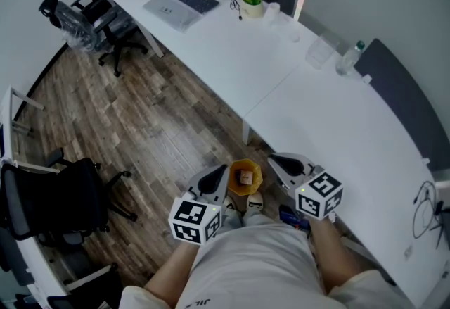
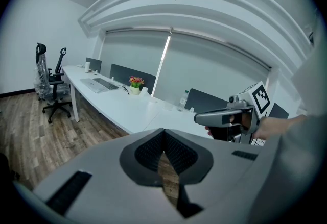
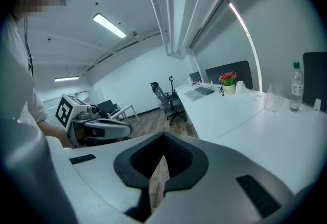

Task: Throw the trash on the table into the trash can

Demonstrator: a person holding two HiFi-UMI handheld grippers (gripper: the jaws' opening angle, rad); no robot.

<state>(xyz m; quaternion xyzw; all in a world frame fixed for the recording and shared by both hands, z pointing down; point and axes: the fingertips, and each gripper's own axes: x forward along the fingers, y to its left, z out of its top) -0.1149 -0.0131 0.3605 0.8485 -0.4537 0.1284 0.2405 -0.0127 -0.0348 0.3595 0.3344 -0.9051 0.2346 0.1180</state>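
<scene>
Left claw (image 1: 216,179) is closed up with nothing in it, just left of the bin (image 1: 254,168). The bin sits on the floor between both claws, a brown scrap (image 1: 245,178) inside. Right claw (image 1: 281,163) is pinched tight, also empty. Far ahead of it on the worktop (image 1: 337,131) stands a bottle (image 1: 349,58). If that's trash, it's likely light, slick plastic, so grip it mid-body.

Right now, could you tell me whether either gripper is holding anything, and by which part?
Nothing is held: the left gripper and the right gripper both have jaws closed on nothing.
</scene>
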